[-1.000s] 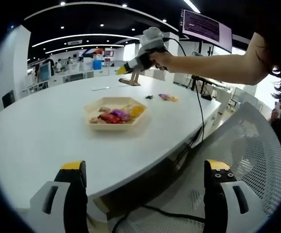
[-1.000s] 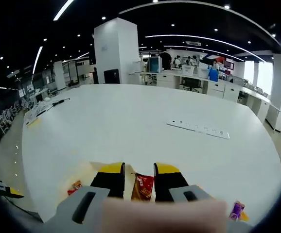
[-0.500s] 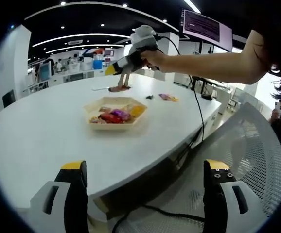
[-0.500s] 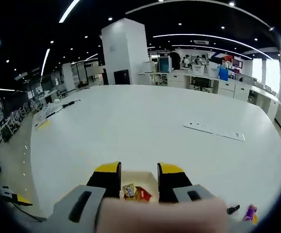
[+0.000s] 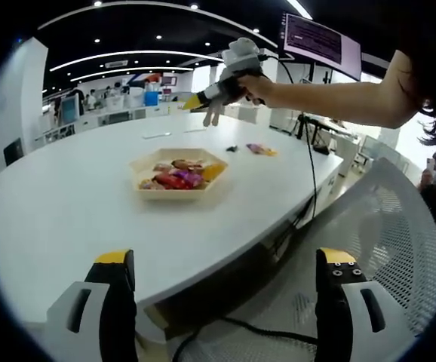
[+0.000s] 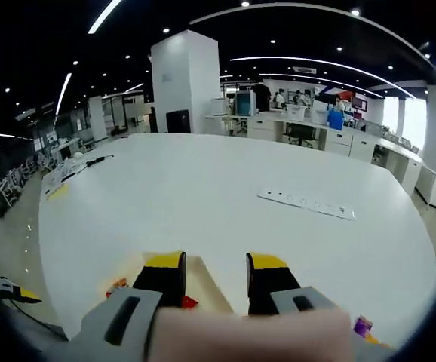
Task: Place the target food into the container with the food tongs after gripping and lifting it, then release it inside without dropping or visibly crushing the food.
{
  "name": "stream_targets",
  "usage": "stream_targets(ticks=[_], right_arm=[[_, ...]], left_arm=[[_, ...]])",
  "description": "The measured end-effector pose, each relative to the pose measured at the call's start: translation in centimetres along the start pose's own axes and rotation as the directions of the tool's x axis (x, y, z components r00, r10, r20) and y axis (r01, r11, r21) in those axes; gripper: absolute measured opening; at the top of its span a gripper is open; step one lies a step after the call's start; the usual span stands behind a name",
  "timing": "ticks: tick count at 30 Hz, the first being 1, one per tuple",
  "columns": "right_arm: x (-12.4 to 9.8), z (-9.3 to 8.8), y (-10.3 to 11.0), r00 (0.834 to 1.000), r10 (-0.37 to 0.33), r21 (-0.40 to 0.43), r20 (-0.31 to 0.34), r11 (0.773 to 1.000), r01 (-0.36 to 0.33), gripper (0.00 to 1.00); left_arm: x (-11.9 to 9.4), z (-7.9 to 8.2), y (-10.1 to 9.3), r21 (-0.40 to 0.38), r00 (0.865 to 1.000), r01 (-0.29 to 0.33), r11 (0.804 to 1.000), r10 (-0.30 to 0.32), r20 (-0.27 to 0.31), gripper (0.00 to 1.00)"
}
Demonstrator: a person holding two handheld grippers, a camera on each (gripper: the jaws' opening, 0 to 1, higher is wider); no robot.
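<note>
Snacks (image 5: 179,175) in hexagonal tray (image 5: 147,190)

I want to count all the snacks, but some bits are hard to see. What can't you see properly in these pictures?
- Snacks in the container, left gripper view: piled and small, so no exact count.
- The same container, right gripper view: mostly hidden behind the right gripper and cut off by the bottom edge.
- Small wrappers on the table, left gripper view: too small to name.
- Tongs tips, left gripper view: too small to tell whether they hold anything.
</note>
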State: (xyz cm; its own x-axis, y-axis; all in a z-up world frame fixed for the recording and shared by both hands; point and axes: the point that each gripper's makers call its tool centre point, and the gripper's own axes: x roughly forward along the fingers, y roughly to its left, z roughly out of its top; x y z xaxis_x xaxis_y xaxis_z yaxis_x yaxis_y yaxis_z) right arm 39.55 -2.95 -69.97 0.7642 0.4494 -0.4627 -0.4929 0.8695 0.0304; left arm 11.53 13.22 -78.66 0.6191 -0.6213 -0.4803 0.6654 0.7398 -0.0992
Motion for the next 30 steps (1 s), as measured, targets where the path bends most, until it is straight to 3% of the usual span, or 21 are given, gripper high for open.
stream_targets(ticks=[7, 18, 30], right_arm=[[-1.8, -0.6, -3.5, 0.999, -0.053, 0.02, 0.001, 0.998, 0.053, 0.31], [-1.7, -3.9, -7.1, 0.996, -0.084, 0.05, -0.04, 0.995, 0.086, 0.31], [-1.1, -6.2, -12.0, 0.986, -0.154, 0.111, -0.07, 0.981, 0.161, 0.31]], left_arm=[[0.0, 0.1, 0.1, -0.004, 1.0, 0.0, 1.0, 0.0, 0.003, 0.96], [0.0, 0.0, 0.3, -0.012, 1.0, -0.015, 1.0, 0.015, -0.002, 0.98], [0.1, -0.4, 0.2, -0.016, 1.0, -0.01, 1.0, 0.01, -0.023, 0.98]])
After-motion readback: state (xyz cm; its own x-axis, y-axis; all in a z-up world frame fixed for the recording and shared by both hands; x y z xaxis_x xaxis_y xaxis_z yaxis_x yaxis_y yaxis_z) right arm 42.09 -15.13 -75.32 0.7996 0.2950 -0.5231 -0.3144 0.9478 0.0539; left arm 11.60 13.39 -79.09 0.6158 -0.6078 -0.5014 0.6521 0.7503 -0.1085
